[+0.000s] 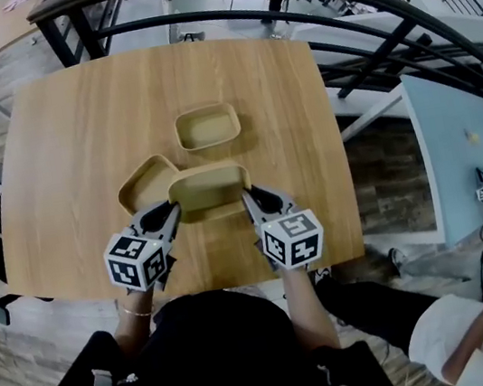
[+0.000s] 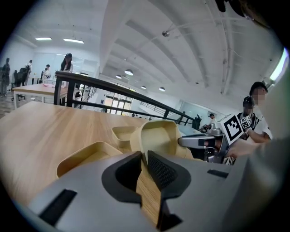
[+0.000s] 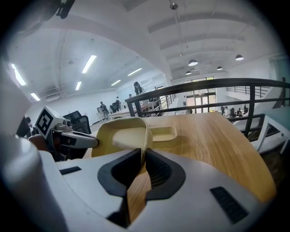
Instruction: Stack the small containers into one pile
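Three shallow beige containers are on the wooden table [image 1: 61,153]. The nearest container [image 1: 209,188] is held between both grippers, just above the table, and its left end overlaps the left container [image 1: 144,184]. My left gripper [image 1: 174,211] is shut on its left rim and my right gripper [image 1: 248,197] is shut on its right rim. The far container [image 1: 208,127] lies alone behind. In the left gripper view the held container [image 2: 158,138] rises from the left gripper [image 2: 145,156]. In the right gripper view its thin wall [image 3: 124,133] is pinched in the right gripper [image 3: 142,154].
A black railing [image 1: 357,8] curves round the table's far and right sides. The table's right edge [image 1: 338,125] drops to the floor. A light blue table [image 1: 459,151] stands to the right. A person in white [image 1: 468,342] sits at the lower right.
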Demonstrator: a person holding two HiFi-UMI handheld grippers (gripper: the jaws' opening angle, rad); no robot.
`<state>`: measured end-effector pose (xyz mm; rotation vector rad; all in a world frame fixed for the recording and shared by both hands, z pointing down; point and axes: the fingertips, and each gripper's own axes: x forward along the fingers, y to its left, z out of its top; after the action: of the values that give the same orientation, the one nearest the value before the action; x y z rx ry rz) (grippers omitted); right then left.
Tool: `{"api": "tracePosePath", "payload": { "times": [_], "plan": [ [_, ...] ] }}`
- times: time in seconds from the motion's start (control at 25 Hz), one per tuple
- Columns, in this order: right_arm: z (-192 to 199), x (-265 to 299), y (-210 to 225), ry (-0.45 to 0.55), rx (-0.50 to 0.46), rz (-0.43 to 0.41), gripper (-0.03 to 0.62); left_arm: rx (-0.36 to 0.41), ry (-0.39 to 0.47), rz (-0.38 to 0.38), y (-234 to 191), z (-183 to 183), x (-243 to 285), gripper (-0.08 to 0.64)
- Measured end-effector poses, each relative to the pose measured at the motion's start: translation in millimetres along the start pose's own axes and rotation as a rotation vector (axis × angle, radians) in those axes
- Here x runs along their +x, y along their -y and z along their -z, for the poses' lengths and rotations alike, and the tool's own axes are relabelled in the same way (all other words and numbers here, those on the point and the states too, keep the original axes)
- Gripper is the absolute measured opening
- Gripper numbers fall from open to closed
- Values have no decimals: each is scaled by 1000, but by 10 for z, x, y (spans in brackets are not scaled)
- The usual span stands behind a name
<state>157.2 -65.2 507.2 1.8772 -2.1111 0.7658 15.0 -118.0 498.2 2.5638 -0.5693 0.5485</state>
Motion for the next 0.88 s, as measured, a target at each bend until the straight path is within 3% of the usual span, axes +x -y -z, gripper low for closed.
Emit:
{"api": "tracePosePath", "payload": {
  "times": [0.88],
  "plan": [
    [-71, 560, -493, -68, -83, -136, 45, -97, 27, -135, -532, 145, -408, 54]
  ]
}}
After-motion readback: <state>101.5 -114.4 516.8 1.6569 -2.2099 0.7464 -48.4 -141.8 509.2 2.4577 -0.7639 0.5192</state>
